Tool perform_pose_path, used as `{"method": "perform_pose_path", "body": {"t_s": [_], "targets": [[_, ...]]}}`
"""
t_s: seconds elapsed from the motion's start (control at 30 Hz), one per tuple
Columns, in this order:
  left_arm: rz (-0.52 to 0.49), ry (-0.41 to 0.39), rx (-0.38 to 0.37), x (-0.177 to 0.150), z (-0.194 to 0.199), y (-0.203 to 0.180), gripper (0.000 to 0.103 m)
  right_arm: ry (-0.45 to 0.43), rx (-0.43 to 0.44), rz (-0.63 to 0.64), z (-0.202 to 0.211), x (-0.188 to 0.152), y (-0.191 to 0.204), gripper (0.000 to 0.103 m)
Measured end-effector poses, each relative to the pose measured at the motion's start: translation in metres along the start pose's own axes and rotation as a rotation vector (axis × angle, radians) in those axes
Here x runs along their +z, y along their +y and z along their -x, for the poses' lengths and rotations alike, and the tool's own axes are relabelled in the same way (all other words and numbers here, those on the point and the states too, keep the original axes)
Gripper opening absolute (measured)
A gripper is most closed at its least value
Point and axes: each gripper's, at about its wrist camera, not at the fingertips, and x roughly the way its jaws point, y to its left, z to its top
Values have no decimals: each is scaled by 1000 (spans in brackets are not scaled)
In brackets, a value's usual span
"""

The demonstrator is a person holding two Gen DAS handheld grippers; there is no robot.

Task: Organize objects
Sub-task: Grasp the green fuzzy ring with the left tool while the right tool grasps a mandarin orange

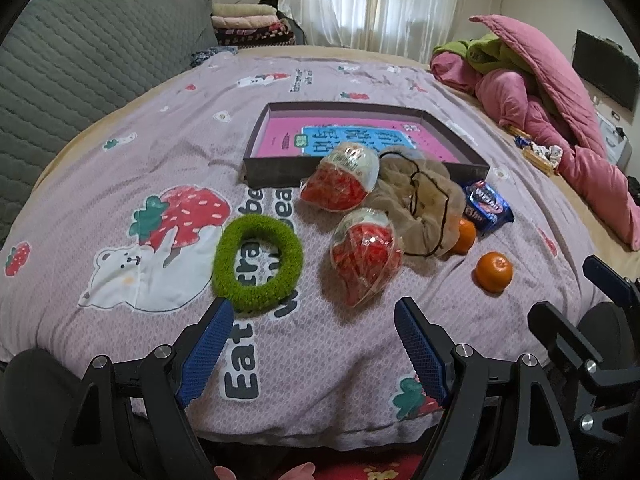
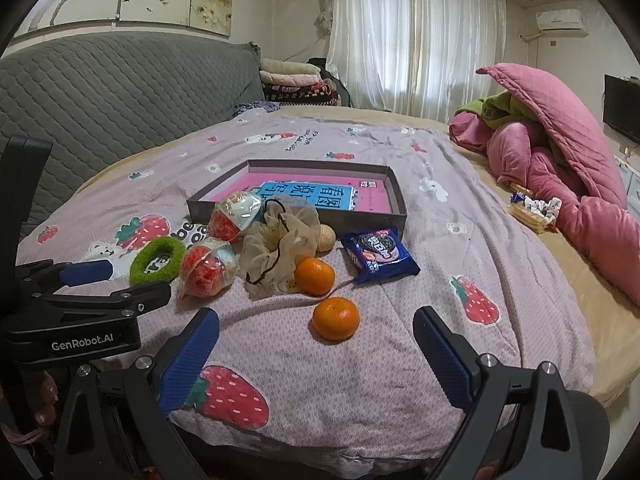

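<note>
A shallow grey box [image 1: 280, 168] [image 2: 396, 204] with a pink book inside lies on the bed. In front of it lie two red-and-white wrapped eggs [image 1: 364, 256] [image 1: 344, 180] [image 2: 206, 268], a beige mesh scrunchie [image 1: 420, 200] [image 2: 280, 240], a green fuzzy ring [image 1: 258, 262] [image 2: 156, 260], a blue Oreo pack [image 1: 488, 204] [image 2: 378, 256] and two tangerines [image 1: 494, 272] [image 2: 336, 318] [image 2: 314, 276]. My left gripper [image 1: 314, 312] is open, just short of the ring and near egg. My right gripper [image 2: 316, 326] is open, with the near tangerine between its fingertips.
The bedsheet [image 1: 320, 360] has strawberry and bear prints. A pink quilt pile [image 1: 560, 112] [image 2: 560, 160] sits at the right with snacks [image 2: 532, 208] beside it. A grey quilted headboard [image 1: 80, 72] is at the left. The bed's front edge is under the grippers.
</note>
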Motion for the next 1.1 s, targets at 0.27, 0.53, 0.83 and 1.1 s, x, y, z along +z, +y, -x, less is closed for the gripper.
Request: {"method": "perform_pose_path", "body": {"t_s": [0.27, 0.53, 0.83, 1.1], "targets": [[32, 5, 1, -1, -6, 20, 83, 31, 14, -8, -8, -4, -2, 98], [47, -10, 28, 1, -12, 35, 83, 53, 22, -9, -17, -6, -4, 98], [-38, 16, 58, 6, -32, 27, 83, 97, 32, -33, -38, -4, -12, 98], [-23, 56, 25, 16, -56, 37, 83, 155, 34, -85, -63, -2, -25, 91]]}}
